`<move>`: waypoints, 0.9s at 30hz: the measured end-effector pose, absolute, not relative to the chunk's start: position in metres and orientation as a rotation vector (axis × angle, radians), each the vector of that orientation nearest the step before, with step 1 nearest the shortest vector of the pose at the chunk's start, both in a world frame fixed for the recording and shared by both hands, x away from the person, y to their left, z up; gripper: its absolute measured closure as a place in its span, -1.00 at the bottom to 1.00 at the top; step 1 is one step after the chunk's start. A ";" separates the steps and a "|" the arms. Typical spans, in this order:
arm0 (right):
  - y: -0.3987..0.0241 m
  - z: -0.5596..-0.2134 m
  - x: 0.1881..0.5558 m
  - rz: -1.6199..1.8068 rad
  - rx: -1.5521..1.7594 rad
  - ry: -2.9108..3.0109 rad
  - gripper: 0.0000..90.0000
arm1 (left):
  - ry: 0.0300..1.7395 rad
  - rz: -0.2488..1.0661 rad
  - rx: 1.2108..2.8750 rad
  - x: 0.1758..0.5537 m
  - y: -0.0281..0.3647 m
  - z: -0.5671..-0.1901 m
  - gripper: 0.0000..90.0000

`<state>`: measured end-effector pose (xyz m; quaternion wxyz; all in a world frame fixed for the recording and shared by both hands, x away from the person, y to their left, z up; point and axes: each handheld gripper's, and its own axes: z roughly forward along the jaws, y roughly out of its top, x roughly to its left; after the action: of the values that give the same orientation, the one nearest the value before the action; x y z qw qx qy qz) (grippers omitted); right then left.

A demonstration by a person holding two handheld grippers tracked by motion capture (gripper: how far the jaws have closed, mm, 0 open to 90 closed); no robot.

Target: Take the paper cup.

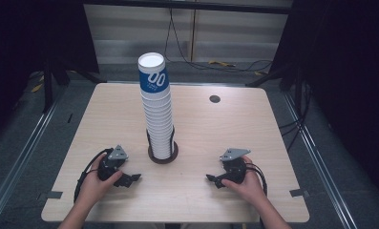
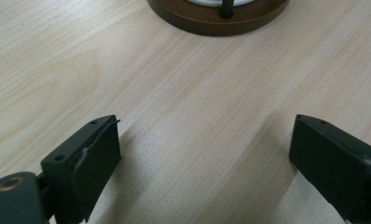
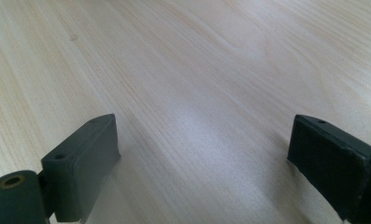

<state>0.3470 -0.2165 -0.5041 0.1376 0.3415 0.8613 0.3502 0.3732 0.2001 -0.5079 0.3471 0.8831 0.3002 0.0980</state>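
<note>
A tall stack of paper cups (image 1: pixel 157 112) stands in a round brown holder (image 1: pixel 163 156) at the wooden table's (image 1: pixel 215 138) centre; the left gripper (image 1: pixel 130 179) and right gripper (image 1: pixel 214 180) rest flanking it, jaws wide, empty

Light wooden table (image 1: pixel 201 124) bears a round brown stand (image 1: pixel 163 156) (cups stacked on it).

High view: fixed overhead, faces fwd and down on the whole surface (image 1: pixel 215 129). Both tool views sit low and close, skimming its wood grain; left tool view shares the brown holder base (image 2: pixel 206 18) w/ high view.
</note>
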 end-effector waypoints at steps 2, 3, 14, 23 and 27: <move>-0.215 -0.502 0.349 0.986 0.987 2.516 -0.83 | 0.795 0.253 2.306 0.372 0.201 -0.506 -0.81; -0.214 -0.501 0.350 0.973 0.991 2.528 -0.83 | 0.796 0.246 2.313 0.372 0.202 -0.506 -0.81; -0.209 -0.492 0.357 0.910 1.014 2.609 -0.69 | 0.826 0.221 2.304 0.370 0.212 -0.502 -0.65; -0.202 -0.471 0.358 0.972 0.926 2.630 -0.64 | 0.829 0.190 2.256 0.374 0.217 -0.488 -0.65; -0.194 -0.460 0.361 1.039 0.919 2.631 -0.63 | 0.819 0.179 2.230 0.375 0.216 -0.481 -0.65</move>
<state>0.3610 -0.1945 -0.4596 0.0834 0.3078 0.8815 0.3482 0.3754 0.2162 -0.4807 0.3703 0.8694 0.3194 0.0698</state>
